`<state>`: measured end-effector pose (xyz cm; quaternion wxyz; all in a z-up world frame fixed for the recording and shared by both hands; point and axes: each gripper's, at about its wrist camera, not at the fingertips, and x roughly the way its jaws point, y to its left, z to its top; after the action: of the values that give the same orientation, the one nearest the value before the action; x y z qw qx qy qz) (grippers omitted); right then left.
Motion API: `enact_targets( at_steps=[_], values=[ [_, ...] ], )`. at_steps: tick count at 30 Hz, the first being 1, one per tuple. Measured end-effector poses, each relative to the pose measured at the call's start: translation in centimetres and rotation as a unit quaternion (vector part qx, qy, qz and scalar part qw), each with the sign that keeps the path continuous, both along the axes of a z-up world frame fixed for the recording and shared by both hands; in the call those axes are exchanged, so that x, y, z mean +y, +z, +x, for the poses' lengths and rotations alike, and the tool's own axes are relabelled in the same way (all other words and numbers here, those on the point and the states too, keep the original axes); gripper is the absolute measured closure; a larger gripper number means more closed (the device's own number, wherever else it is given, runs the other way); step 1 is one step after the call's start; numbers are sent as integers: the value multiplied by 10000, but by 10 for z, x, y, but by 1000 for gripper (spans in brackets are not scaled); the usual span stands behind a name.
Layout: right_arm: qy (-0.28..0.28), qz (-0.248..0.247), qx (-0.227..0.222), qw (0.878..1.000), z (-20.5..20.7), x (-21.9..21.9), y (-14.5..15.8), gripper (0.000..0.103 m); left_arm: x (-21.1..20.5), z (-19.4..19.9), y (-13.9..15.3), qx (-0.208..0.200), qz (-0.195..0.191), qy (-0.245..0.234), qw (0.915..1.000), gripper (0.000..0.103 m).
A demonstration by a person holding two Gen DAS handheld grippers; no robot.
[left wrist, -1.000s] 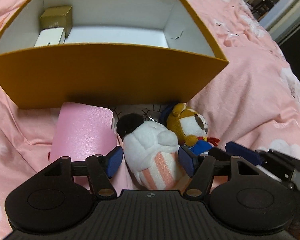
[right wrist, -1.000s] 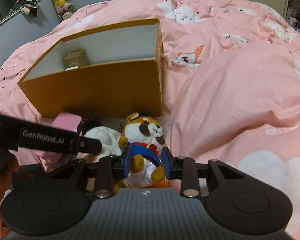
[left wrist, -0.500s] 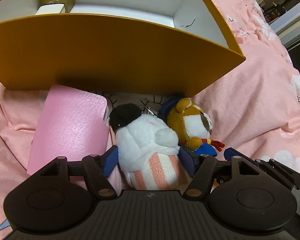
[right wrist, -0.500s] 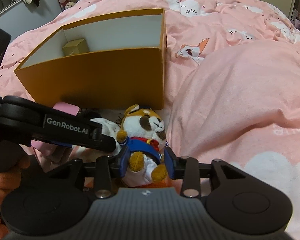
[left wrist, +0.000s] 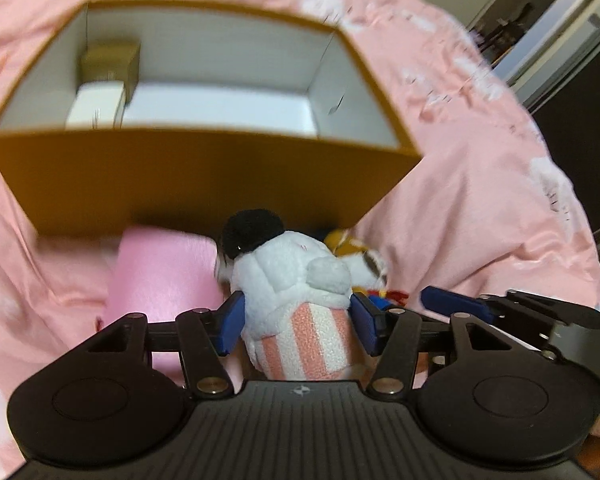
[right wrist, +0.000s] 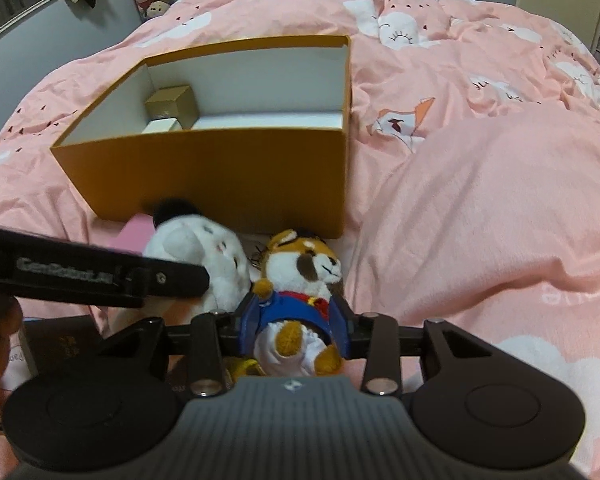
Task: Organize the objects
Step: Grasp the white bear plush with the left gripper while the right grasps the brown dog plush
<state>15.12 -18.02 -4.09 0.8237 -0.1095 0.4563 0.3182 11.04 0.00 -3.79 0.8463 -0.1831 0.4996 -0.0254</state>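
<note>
The left gripper (left wrist: 298, 322), its jaws having just been closing, clasps the white plush (left wrist: 296, 280) by its striped body in front of the orange box (left wrist: 204, 168) on the pink duvet (right wrist: 480, 208), while the right gripper (right wrist: 296, 330) grips the fox plush (right wrist: 300, 276) just beside it.

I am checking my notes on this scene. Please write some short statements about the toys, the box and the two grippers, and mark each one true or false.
1. The white plush toy sits between the left gripper pads. True; its jaws have just been closing.
2. The orange box is empty. False; a small gold box and a white box are inside.
3. The right gripper is around the fox plush. True.
4. The pink pouch lies inside the orange box. False; it lies outside, in front of it.
</note>
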Motion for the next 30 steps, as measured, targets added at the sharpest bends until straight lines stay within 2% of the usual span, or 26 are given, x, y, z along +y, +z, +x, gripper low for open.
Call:
enact_targets(
  at_steps=[5,8,13,17,20,26,28,30],
  values=[
    [110,32,83,9999,5,9,4,62,6,-3,13,-483,365,-168,9980,38],
    [143,24,210,9997,11,15,3,62,13,-4,9,-536,569,-187,9968,38],
    [155,-176,341,9991,20,23,-5,62,30,-4,-7,-275,296,-107,9991,36],
    [317,-480,426,9974,27,33,-12,62,32,-2,-5,5,318,-135,9994,32],
    [626,-811,352,9941,27,44,-15,52,33,0,-6,236,298,-144,9992,31],
    [1149,-1615,252,9798,29,70,-34,52,28,-2,-10,487,376,-328,9976,32],
    [1214,-1783,205,9763,31,74,-39,51,25,-4,-11,484,451,-407,9970,35],
    [1192,-1842,198,9754,34,74,-41,58,20,-6,-11,459,607,-535,9957,36]
  ],
)
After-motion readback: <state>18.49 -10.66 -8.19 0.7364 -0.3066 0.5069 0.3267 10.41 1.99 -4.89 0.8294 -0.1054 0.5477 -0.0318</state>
